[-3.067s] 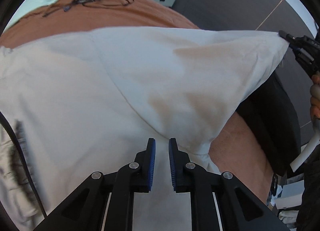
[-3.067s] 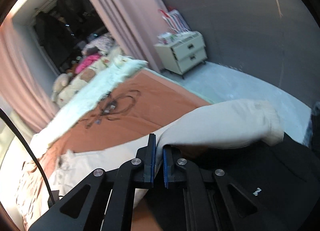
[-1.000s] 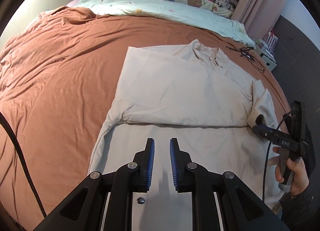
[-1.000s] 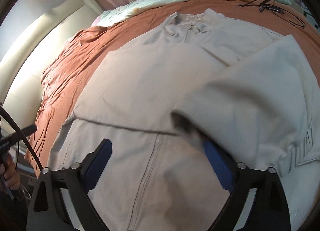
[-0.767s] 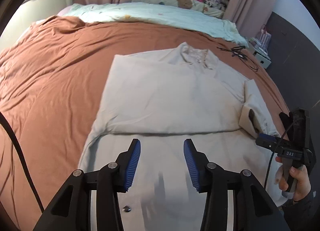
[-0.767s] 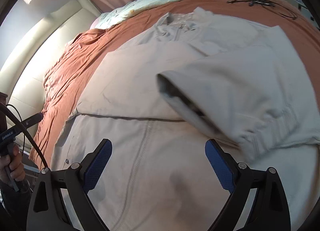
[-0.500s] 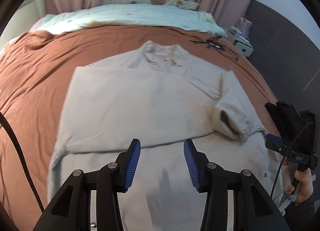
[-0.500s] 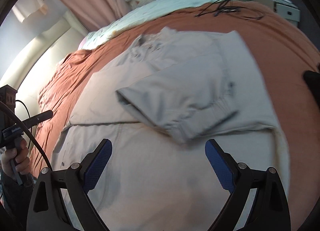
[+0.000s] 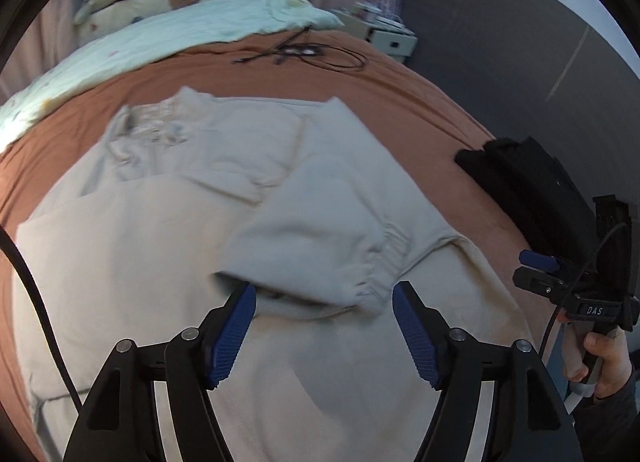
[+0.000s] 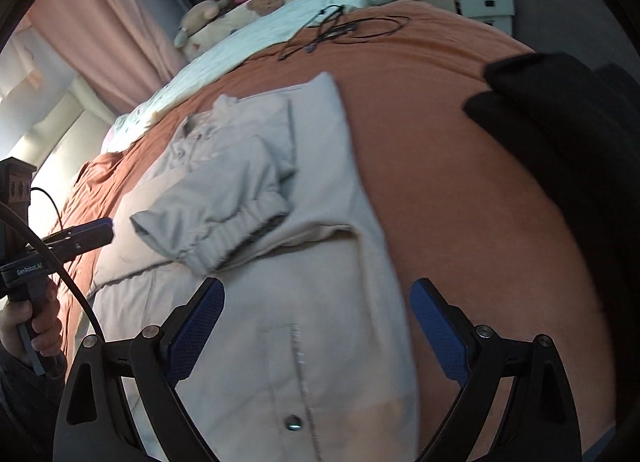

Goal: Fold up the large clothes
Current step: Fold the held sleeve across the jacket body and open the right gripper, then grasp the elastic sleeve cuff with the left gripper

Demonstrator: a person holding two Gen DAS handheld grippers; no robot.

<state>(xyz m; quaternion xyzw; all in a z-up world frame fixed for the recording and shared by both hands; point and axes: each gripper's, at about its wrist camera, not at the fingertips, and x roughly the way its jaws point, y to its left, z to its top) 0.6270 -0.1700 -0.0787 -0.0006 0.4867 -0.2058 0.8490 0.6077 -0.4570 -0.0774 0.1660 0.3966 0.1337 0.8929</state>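
A large beige jacket (image 9: 132, 262) lies flat on the brown bedspread (image 9: 432, 110), collar toward the pillows. Its right sleeve (image 9: 320, 242) is folded across the chest, with the elastic cuff (image 10: 236, 238) lying loose on top. My left gripper (image 9: 322, 336) is open and empty, just above the jacket near the cuff. My right gripper (image 10: 316, 326) is open and empty over the jacket's lower right side and zipper (image 10: 298, 354). Each gripper also shows in the other's view, the right one (image 9: 538, 262) at the right edge and the left one (image 10: 86, 236) at the left.
A black garment (image 10: 560, 122) lies at the bed's right edge. A black cable (image 9: 304, 52) is coiled on the bedspread beyond the collar. A pale green blanket (image 9: 152, 42) and stuffed toys sit at the headboard. A white nightstand (image 10: 476, 2) stands by the grey wall.
Both grippers let go of the jacket and opened wide. The right sleeve dropped onto the chest. The left view swung right toward the cuff; the right gripper drew back toward the hem.
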